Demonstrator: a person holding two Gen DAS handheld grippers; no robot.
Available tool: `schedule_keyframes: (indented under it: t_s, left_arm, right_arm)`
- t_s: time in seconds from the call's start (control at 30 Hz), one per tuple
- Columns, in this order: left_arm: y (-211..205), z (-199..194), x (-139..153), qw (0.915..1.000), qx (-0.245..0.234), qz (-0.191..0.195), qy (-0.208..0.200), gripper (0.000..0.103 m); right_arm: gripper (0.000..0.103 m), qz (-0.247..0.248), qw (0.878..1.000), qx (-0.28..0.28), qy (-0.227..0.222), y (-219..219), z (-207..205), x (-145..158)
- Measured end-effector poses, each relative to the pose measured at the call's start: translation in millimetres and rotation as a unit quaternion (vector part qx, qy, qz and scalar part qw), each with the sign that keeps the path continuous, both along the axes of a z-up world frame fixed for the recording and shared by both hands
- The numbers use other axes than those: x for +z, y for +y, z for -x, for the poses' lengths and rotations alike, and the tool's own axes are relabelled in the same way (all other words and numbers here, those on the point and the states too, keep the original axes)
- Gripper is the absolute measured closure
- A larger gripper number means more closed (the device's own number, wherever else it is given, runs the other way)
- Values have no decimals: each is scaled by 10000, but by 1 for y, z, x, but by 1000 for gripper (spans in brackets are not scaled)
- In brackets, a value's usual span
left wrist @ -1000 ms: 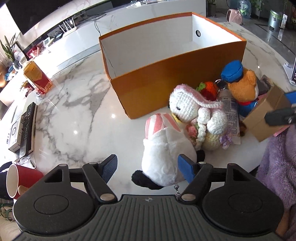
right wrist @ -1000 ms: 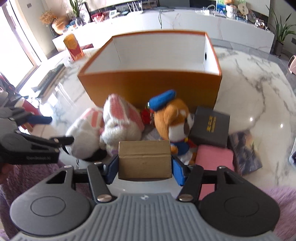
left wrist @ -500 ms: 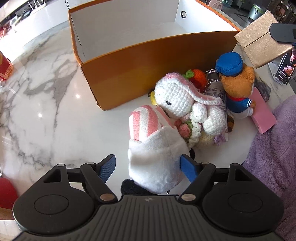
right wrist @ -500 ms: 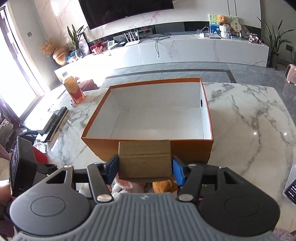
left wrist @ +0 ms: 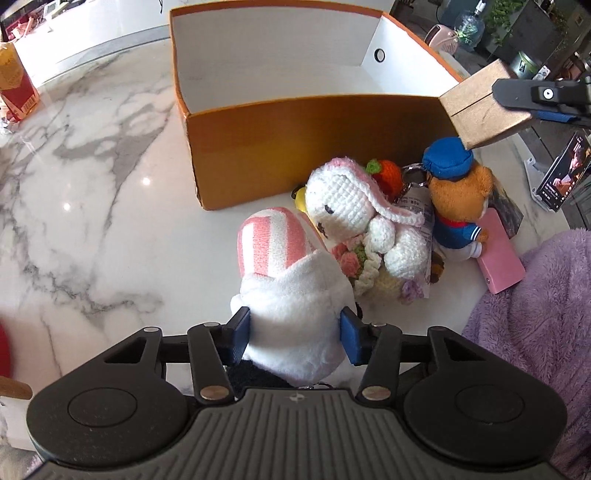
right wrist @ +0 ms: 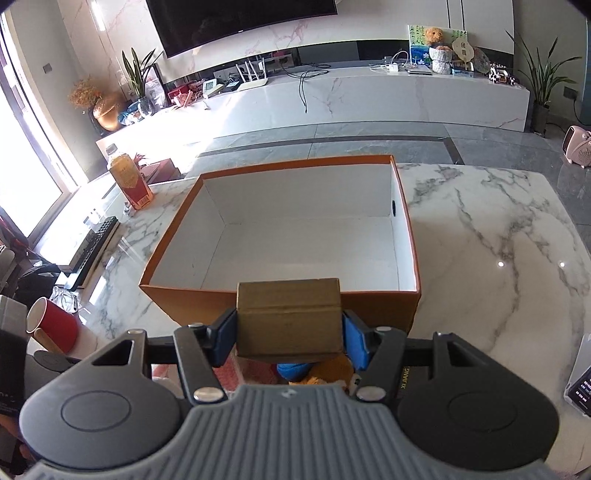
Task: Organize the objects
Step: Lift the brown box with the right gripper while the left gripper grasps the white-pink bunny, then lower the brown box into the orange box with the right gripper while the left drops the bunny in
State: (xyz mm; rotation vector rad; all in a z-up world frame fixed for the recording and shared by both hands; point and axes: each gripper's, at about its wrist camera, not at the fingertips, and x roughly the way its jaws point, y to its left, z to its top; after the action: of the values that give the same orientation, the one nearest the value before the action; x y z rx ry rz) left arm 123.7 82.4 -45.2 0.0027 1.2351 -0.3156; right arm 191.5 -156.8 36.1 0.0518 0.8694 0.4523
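White marble worktop (right wrist: 498, 229), grey-veined. Beyond it: grey tiled floor (right wrist: 369, 136), long white marble cabinet (right wrist: 369, 96), dark wall-mounted television (right wrist: 240, 22) above. Bright window (right wrist: 14, 155) at left.

- One orange storage box (left wrist: 317, 147), open-topped, white inside.
- Three plush toys: one white fleece toy (left wrist: 295, 317) with pink-striped ears, one crocheted white rabbit (left wrist: 354, 206), one brown bear (left wrist: 460, 195) in a blue cap.
- One small crocheted orange item (left wrist: 388, 175) with a green top.
- One brown cardboard box (right wrist: 290, 319).
- One pink flat case (left wrist: 500, 258).
- One red mug (right wrist: 55, 326).
- One orange-and-red carton (right wrist: 131, 181).
- One phone on a stand (left wrist: 563, 173).
- Two tools: left tool (left wrist: 295, 334), right tool (right wrist: 290, 338).
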Motion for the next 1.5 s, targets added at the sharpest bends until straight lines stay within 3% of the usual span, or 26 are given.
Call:
schedule_keyframes:
  t_s: [0.1,0.33,0.47,0.57,0.7,0.8,0.97,1.13,1.33,1.5]
  left_arm:
    - [9,8,25,9997,129,54,-211,45]
    - [9,-9,113,9926,329,372,-1104,45]
    - [1,-38,144,9860,362,446,-1564,45]
    - [-11,-61,150,9827,333,383,-1780,45]
    - [-29,-96,138,9830,267,190,-1804,45]
    - [-37,-122,111,9851,281,-13,-1695,45]
    - [-41,-143,53,9930,292,-239,-1118,45]
    - [-41,-148,18,9959,210,-577,-668,45]
    - [-54,-148,10,9885,58,-1439,-463,42]
    - [-56,-158,10,9849,68,-1716,-207,41]
  right_arm:
    - [42,37,10000,19,-11,1,-3,-1]
    - [42,27,9999,109,-90,3,-15,4]
    - [42,37,9997,131,-213,7,-25,10]
    - [42,35,9997,106,-229,8,-35,12]
    - [42,89,9997,61,-216,10,-47,8]
    - [42,105,9998,19,-187,12,-55,0]
    - [42,214,9997,-63,-99,18,-69,-18]
    - [42,320,9995,25,-8,22,-76,-35]
    - [42,432,9990,111,30,27,-82,-46]
    - [42,417,9990,123,66,26,-84,-50]
